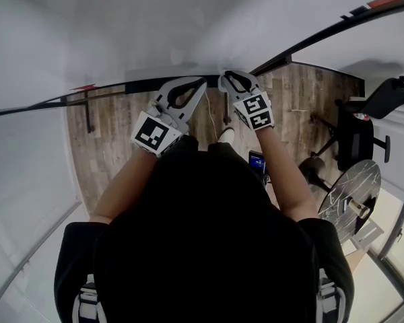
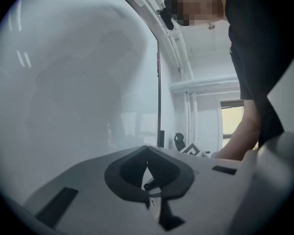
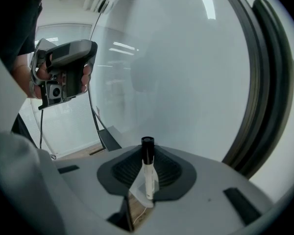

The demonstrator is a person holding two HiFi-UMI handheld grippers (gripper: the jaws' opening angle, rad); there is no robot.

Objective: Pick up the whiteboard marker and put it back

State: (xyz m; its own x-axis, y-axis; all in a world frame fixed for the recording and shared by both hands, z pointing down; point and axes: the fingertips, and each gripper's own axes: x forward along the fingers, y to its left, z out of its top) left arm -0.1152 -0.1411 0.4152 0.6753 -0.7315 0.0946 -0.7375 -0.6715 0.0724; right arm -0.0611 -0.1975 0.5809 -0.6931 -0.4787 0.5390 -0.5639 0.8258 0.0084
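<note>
A whiteboard marker (image 3: 147, 173) with a white barrel and a black cap stands upright between the jaws of my right gripper (image 3: 146, 155), which is shut on it. In the head view the right gripper (image 1: 227, 81) is held up close to the whiteboard (image 1: 188, 25), and the marker is hidden there. Beside it on the left, my left gripper (image 1: 200, 85) also points at the board. Its jaws meet at the tips (image 2: 147, 150), and I see nothing clearly held between them. The right gripper view shows a hand holding the left gripper (image 3: 63, 72).
The whiteboard's dark lower frame (image 1: 114, 91) runs across just below the grippers. Wood floor (image 1: 114, 147) lies underneath. A black office chair (image 1: 363, 126) and a round table (image 1: 350, 194) stand at the right. A dark curved frame (image 3: 277, 82) borders the board on the right.
</note>
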